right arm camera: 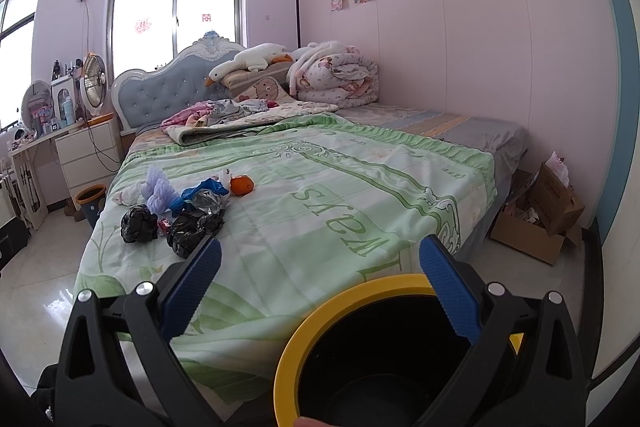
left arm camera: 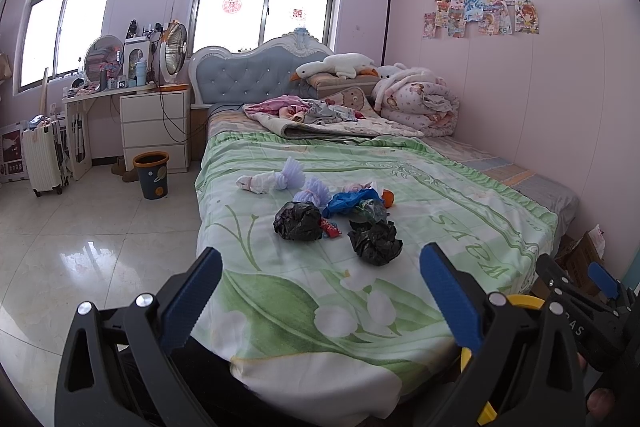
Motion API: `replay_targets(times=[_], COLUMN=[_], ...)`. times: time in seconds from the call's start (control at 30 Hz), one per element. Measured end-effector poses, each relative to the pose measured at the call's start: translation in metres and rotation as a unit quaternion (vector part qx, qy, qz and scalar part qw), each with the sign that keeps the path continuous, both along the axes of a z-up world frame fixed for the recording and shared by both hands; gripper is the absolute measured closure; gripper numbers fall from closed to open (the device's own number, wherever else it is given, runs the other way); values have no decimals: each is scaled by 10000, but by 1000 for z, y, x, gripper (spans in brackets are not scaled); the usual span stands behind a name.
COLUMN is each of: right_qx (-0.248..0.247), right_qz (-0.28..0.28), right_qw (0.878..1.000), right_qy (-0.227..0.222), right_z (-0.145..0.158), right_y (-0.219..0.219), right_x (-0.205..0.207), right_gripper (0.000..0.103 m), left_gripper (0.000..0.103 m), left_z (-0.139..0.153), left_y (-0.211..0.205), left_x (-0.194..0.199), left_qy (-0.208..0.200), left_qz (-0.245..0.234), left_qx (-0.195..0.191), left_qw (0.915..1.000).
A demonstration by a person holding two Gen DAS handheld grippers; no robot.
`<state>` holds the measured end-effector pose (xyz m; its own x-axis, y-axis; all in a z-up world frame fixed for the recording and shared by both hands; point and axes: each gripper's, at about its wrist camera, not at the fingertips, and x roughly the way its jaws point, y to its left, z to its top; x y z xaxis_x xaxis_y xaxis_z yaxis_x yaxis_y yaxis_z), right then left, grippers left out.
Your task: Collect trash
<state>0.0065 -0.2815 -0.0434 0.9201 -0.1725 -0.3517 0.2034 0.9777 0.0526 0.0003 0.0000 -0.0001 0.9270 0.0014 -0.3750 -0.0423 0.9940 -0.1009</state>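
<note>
A pile of trash lies on the green floral bedspread: two crumpled black bags, a blue bag, purple netting, a white wad, a red wrapper and an orange. My left gripper is open over the foot of the bed, short of the pile. My right gripper is open too, with nothing between its pads. A yellow-rimmed black bin sits just under it. In the right wrist view the black bags and the orange lie ahead to the left.
An orange-rimmed waste bin stands on the tiled floor beside white drawers, with a suitcase further left. An open cardboard box sits by the bed's right corner. Folded quilts and a plush goose crowd the headboard end.
</note>
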Motion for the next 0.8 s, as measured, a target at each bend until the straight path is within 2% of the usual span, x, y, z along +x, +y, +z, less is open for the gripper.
replay_targets(times=[0.27, 0.47, 0.53, 0.7, 0.8], right_qx=[18, 60, -70, 359, 275], right_qz=[21, 228, 298, 1210, 1482], right_qw=[10000, 9997, 9995, 9909, 9867], right_qy=[-25, -28, -65, 478, 601], right_z=[0, 1, 2, 2, 1], right_y=[1, -3, -3, -8, -3], right_x=[-1, 13, 20, 60, 82], right_gripper=[8, 8, 8, 8, 8], left_gripper=[7, 7, 7, 7, 7], left_z=[-5, -12, -15, -21, -27], left_y=[0, 13, 19, 44, 59], left_x=[0, 13, 20, 51, 78], left_qy=[16, 191, 265, 525, 705], left_qz=[-18, -38, 48, 209, 266], left_qx=[-40, -298, -385, -490, -362], left_qw=[10000, 9994, 9989, 9972, 9965])
